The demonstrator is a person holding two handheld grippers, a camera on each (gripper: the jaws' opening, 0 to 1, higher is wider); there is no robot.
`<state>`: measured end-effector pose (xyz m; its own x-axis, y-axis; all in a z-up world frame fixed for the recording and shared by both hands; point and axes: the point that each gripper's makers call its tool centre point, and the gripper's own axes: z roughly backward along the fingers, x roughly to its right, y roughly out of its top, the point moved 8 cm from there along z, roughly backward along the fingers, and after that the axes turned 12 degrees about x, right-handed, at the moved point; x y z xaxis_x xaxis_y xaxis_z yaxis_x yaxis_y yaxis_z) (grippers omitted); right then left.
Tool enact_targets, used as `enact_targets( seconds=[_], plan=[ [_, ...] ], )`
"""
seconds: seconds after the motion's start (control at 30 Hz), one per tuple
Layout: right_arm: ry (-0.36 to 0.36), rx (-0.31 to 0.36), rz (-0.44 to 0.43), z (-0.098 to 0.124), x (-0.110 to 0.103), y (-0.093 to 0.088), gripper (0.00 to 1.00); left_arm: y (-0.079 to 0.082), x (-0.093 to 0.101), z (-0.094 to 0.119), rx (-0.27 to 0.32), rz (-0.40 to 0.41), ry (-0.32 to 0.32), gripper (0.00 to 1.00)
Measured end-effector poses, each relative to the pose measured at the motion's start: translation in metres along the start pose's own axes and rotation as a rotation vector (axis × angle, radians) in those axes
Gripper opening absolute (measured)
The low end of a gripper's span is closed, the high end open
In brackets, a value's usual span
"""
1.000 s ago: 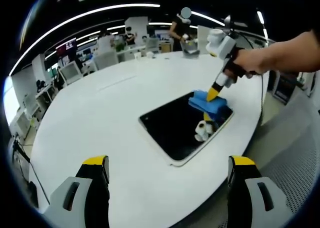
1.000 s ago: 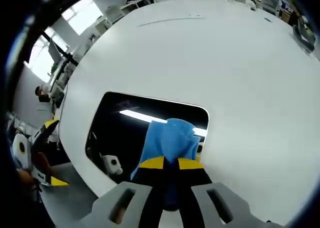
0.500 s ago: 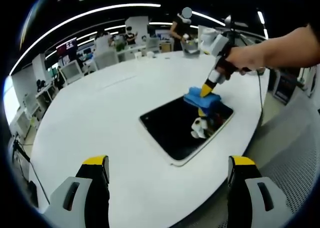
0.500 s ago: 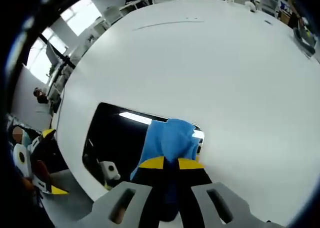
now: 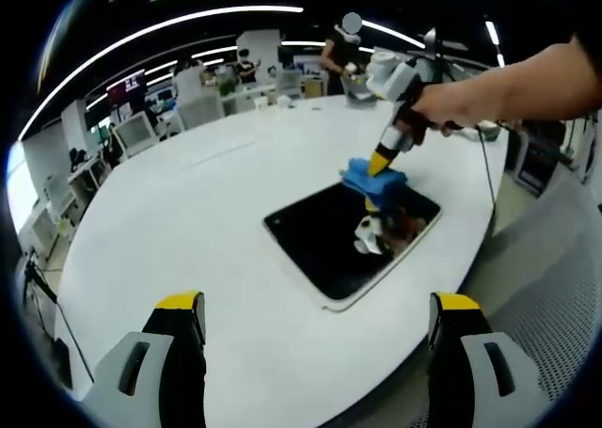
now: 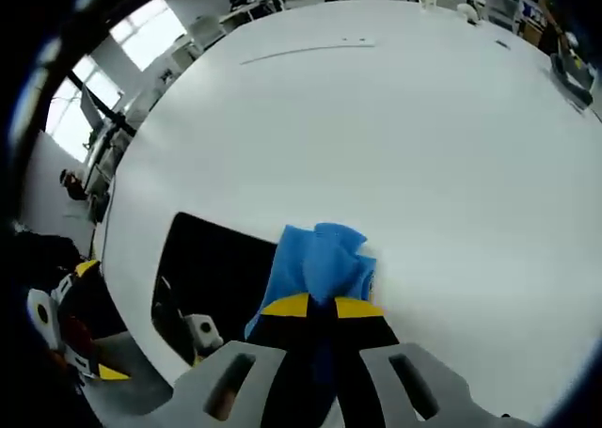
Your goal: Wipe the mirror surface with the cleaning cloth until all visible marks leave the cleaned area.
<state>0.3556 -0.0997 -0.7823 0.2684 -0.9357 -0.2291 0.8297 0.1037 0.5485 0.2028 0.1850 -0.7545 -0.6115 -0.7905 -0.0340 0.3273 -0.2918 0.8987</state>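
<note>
Mirror (image 5: pixel 350 244): we see a flat dark rectangular pane lying on the white surface (image 5: pixel 188 230), ahead of our left claw (image 5: pixel 310 329) and well apart from it; in the right gripper view its dark face (image 6: pixel 212 268) sits just left of and ahead of the right claw (image 6: pixel 320 308).
Cleaning cloth (image 6: pixel 320 263): blue, bunched, pressed at the mirror's far edge, partly over the surface beyond it.
Right claw: clenched on the cloth, jaws pinching its near end; in the left gripper view it (image 5: pixel 379 161) comes down steeply onto the cloth (image 5: pixel 370 178).
Left claw: released, jaws wide apart, holding nothing, hovering near the surface edge.
Handling, cloth: we judge it soft, light and limp; a pinch on the gathered fold suits it, with steady downward pressure.
Handling, mirror: we judge it rigid, smooth, breakable and liable to slide; better pressed flat than gripped.
Marks: reflections make them hard to tell.
Around: desks, chairs and a person stand well beyond the surface; nothing blocks the wipe path.
</note>
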Motion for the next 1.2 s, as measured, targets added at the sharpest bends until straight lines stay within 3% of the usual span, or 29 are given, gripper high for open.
enact_targets(
  seconds=[0.7, 1.07, 1.2],
  plan=[
    [-0.01, 0.02, 0.002, -0.013, 0.009, 0.012, 0.02, 0.001, 0.0, 0.001, 0.0, 0.001, 0.006, 0.99],
    [0.007, 0.04, -0.035, -0.003, 0.006, 0.007, 0.02, 0.0, 0.0, -0.001, -0.001, -0.005, 0.005, 0.99],
    [0.007, 0.046, -0.007, 0.005, 0.006, 0.006, 0.03, 0.0, 0.0, 0.0, 0.0, 0.001, 0.007, 0.99]
  ],
)
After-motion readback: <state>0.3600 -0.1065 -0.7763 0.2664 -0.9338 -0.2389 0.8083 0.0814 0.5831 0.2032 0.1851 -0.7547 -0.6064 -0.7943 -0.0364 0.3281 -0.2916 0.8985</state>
